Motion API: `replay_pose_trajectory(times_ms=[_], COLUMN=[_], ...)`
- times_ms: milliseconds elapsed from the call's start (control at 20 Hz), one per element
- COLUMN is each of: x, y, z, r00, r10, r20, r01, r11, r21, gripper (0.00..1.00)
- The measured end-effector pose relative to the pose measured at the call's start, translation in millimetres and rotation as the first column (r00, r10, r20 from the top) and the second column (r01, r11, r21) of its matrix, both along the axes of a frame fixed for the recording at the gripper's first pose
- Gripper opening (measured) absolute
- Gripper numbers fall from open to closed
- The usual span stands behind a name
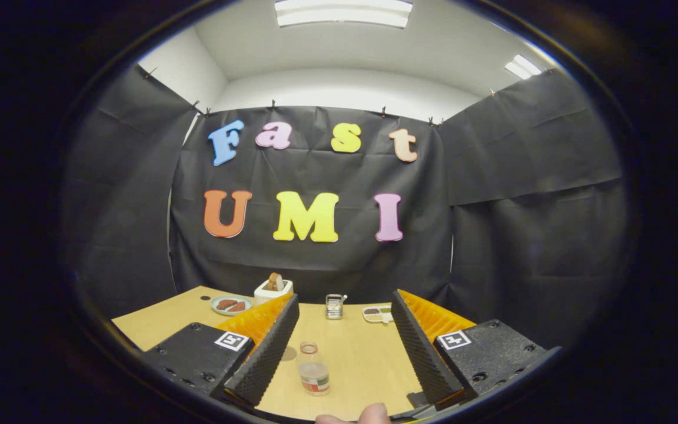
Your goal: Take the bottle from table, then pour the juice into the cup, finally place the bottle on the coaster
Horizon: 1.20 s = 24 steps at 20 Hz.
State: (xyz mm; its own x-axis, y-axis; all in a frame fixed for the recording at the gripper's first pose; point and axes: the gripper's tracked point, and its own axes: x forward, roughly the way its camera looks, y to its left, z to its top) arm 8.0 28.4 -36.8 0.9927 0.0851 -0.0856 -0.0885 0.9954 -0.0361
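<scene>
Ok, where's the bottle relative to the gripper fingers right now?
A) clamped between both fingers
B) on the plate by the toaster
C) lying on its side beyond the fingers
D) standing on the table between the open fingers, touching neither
D: the bottle stands upright on the table, inside the gap of the open gripper, clear of both fingers.

lit from above by ceiling panels [344, 12], slightly blown out. bench [356, 347] evenly bright, soft short shadows. strong fisheye bending toward edges, dark falloff at rim. centre sharp, far small items soft. claw [345, 330] fingers spread apart, in mild shade.
</scene>
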Motion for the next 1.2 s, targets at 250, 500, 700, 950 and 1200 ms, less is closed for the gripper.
replay_pose_trajectory(times_ms=[250,500,700,950,1200], x=[3,6,7,7,23], y=[11,30,46,59,50], z=[-38,-92,-140,-197,-236], r00=[0.999,0.987,0.965,0.926,0.903], r10=[0.031,0.081,0.118,0.143,0.096], r20=[-0.038,-0.137,-0.233,-0.348,-0.419], r01=[-0.031,-0.077,-0.107,-0.122,-0.082], r11=[0.999,0.997,0.992,0.989,0.995], r21=[-0.005,0.030,0.059,0.082,0.052], gripper=[1.00,1.00,1.00,1.00,1.00])
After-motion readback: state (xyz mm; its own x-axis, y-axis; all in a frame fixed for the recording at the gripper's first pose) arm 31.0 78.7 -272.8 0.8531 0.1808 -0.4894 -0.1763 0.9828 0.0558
